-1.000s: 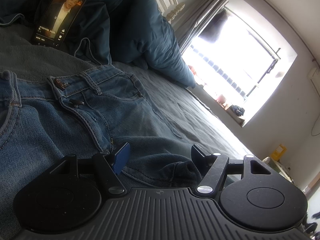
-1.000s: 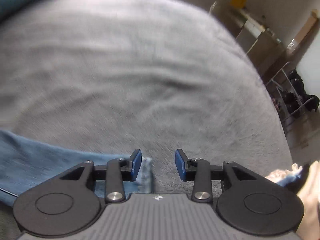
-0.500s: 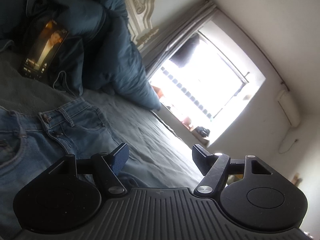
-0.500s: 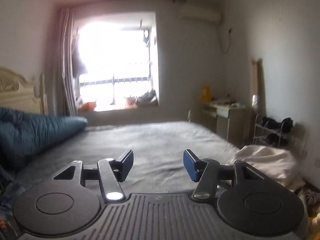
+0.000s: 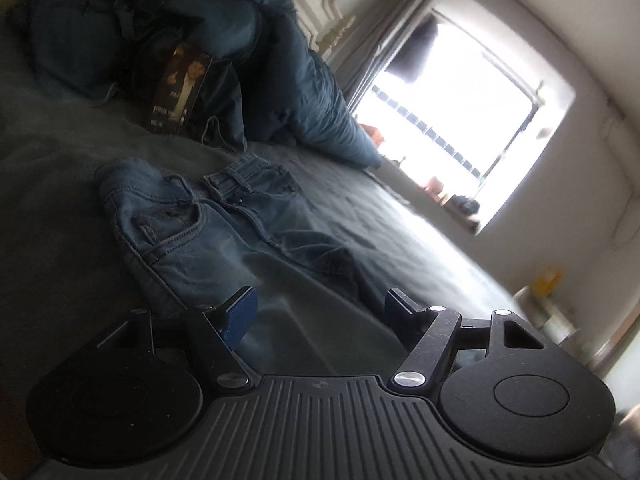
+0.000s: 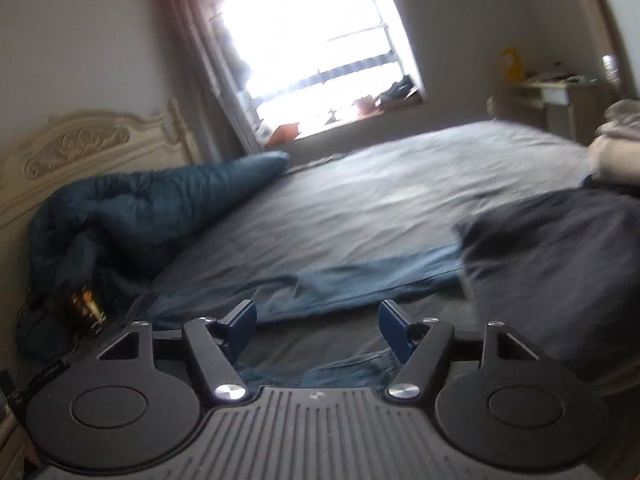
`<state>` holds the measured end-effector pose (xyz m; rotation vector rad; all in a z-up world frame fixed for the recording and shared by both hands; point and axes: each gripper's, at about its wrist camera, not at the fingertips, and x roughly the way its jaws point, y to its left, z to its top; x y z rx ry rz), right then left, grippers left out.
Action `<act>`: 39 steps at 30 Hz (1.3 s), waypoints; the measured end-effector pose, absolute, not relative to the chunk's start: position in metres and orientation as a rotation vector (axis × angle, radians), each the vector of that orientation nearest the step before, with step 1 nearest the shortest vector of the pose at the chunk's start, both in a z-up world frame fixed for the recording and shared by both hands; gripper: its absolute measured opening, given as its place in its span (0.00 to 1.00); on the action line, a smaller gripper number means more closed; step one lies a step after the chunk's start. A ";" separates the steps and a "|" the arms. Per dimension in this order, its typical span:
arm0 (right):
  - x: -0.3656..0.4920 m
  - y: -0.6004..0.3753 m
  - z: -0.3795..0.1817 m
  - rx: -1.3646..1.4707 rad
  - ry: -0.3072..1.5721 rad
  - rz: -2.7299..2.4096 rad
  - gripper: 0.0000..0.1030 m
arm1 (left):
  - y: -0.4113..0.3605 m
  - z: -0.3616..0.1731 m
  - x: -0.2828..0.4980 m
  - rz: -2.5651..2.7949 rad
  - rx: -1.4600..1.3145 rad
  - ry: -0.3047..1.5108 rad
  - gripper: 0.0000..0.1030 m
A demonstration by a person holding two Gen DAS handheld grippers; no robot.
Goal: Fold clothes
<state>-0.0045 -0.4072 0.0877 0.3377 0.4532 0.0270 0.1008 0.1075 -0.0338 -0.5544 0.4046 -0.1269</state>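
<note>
Blue jeans (image 5: 224, 232) lie flat on the grey bed sheet (image 5: 60, 216), waistband far from me and legs running toward the camera. My left gripper (image 5: 320, 304) hovers open above the leg end, nothing between its fingers. In the right wrist view a jeans leg (image 6: 340, 280) stretches across the bed, with more denim (image 6: 340, 372) just under the fingers. My right gripper (image 6: 318, 316) is above it, its jaws opening, and holds nothing. A dark grey cloth (image 6: 560, 272) covers the jeans at the right.
A dark blue duvet (image 5: 288, 80) is heaped by the carved headboard (image 6: 80, 140). A phone with a lit screen (image 5: 180, 88) leans against it, cables beside it. A bright window (image 6: 312, 48), a desk (image 6: 560, 92) and a pale bundle (image 6: 616, 152) lie beyond.
The left gripper has drawn back and risen, so the waistband is now farther away. The right gripper swung from looking down at the hem to looking across the bed, its jaws spreading wider.
</note>
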 end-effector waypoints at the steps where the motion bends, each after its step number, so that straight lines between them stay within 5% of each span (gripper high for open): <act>1: 0.024 -0.392 0.078 0.316 0.475 0.075 0.59 | 0.100 -0.035 0.101 -0.119 -0.517 0.411 0.69; 9: 0.225 -0.251 0.018 0.127 0.667 0.302 0.45 | 0.072 -0.052 0.113 -0.152 -0.433 0.413 0.69; 19: 0.253 -0.130 -0.053 -0.616 0.593 0.483 0.44 | 0.082 -0.078 0.153 -0.131 -0.371 0.370 0.69; 21: 0.254 -0.125 -0.064 -0.664 0.576 0.494 0.36 | 0.082 -0.085 0.153 -0.133 -0.356 0.373 0.69; 23: 0.253 -0.123 -0.069 -0.726 0.549 0.464 0.03 | 0.078 -0.084 0.150 -0.135 -0.324 0.360 0.69; 34: 0.254 -0.146 -0.063 -0.569 0.697 0.500 0.07 | 0.083 -0.085 0.152 -0.148 -0.354 0.354 0.69; 39: 0.246 -0.180 -0.028 -0.371 0.686 0.524 0.29 | 0.084 -0.086 0.153 -0.152 -0.355 0.355 0.69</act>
